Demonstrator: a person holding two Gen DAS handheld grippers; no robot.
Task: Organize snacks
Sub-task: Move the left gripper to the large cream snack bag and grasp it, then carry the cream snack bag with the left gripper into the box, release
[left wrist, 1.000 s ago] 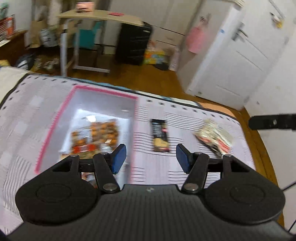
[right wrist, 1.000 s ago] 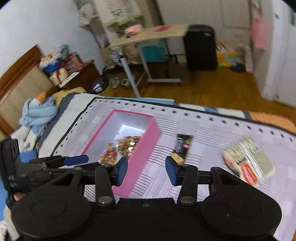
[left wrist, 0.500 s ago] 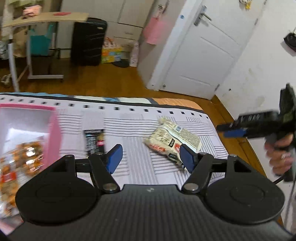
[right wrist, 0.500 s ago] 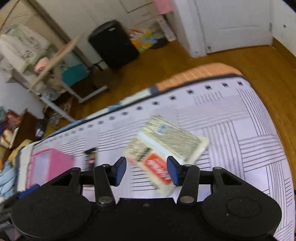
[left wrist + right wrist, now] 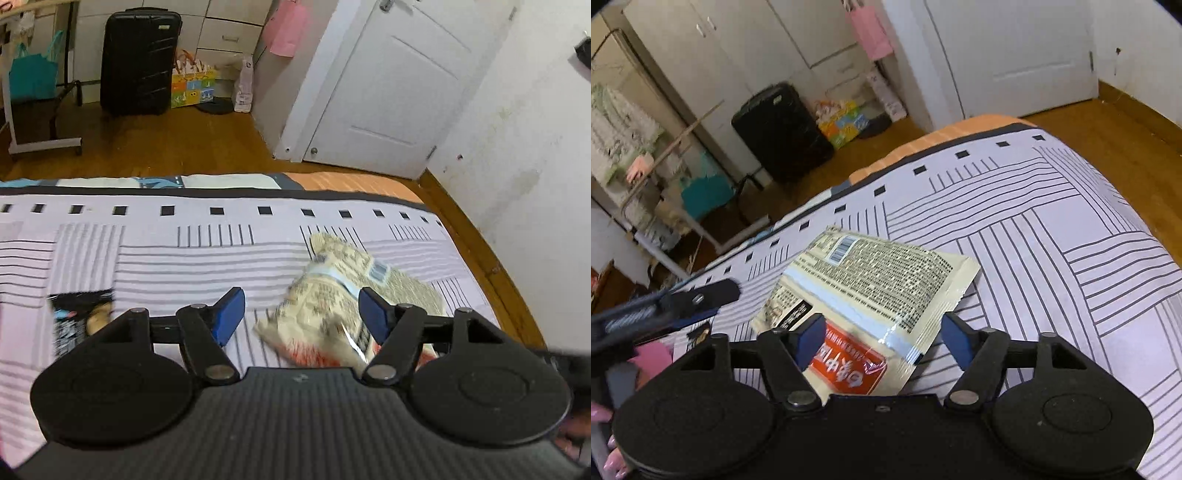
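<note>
A cream snack packet with a red label [image 5: 871, 291] lies flat on the striped bedspread. My right gripper [image 5: 882, 338] is open just above its near end, jaws wide on either side, not touching it. The packet also shows in the left wrist view [image 5: 332, 306], between the open jaws of my left gripper [image 5: 301, 314], which hovers over it. A small black snack bar [image 5: 74, 314] lies to the left. The left gripper shows at the left of the right wrist view [image 5: 665, 306]. A corner of the pink box [image 5: 652, 356] shows behind it.
The bedspread [image 5: 1052, 240] ends at the foot of the bed, with wooden floor [image 5: 166, 147] beyond. A black suitcase [image 5: 138, 62], a white door [image 5: 399, 85] and a wall on the right [image 5: 535, 147] stand further off.
Both grippers swung right, away from the pink box, and came down close over the cream packet. The box has nearly left both views. Both stay open.
</note>
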